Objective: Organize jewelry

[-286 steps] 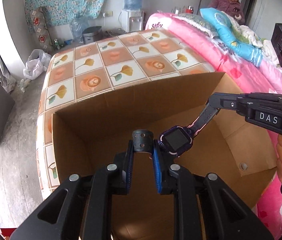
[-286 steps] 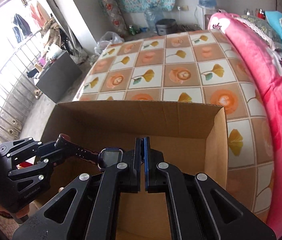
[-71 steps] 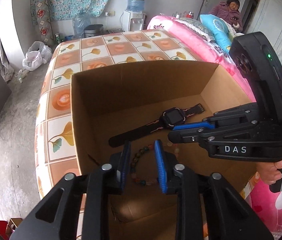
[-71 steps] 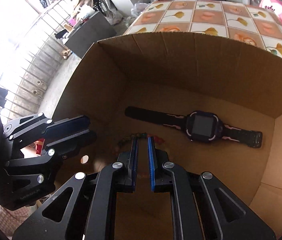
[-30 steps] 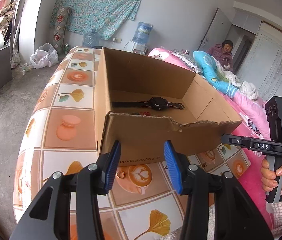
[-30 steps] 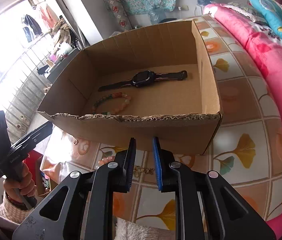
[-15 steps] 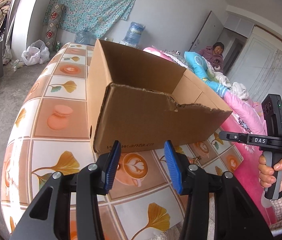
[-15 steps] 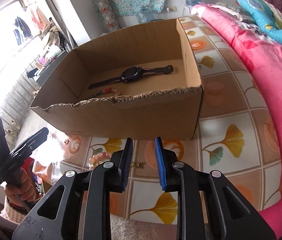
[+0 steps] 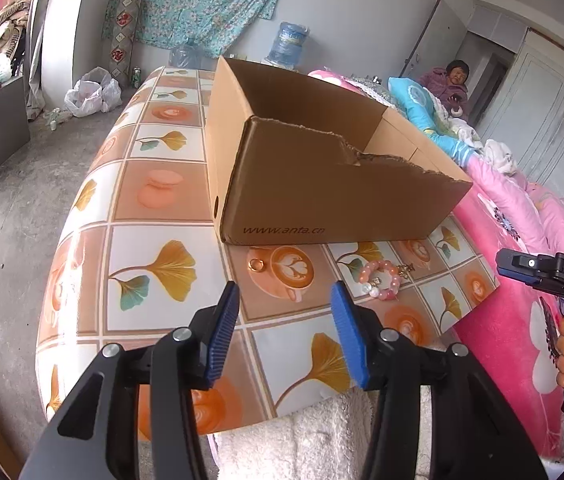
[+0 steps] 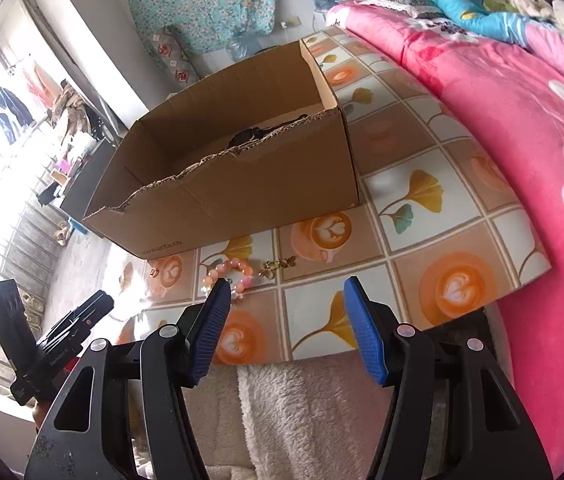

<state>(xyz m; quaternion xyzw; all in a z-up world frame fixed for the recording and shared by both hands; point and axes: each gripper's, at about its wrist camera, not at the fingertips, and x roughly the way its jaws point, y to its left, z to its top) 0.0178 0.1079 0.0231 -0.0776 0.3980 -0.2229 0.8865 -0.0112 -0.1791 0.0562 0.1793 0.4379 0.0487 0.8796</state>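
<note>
Gold ring [image 9: 258, 265] lay left on patterned table [image 9: 153, 196]; pink bead bracelet [image 9: 380, 280] right of it, gold trinket [image 10: 277, 266] beside. Cardboard box [image 9: 322, 184] stood beyond, watch [image 10: 247, 136] inside. Left gripper [image 9: 284, 326] and right gripper [image 10: 284, 330] hung near, both widening, nothing between jaws.

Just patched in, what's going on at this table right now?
A person holds a gripper in each hand over a tiled-pattern table, sorting jewelry into an open brown cardboard box. A dark wristwatch already lies inside it. A pink beaded bracelet, a small gold ring and a gold chain piece lie on the table in front of the box. The left gripper and the right gripper are both empty, jaws opening, nothing between them.
</note>
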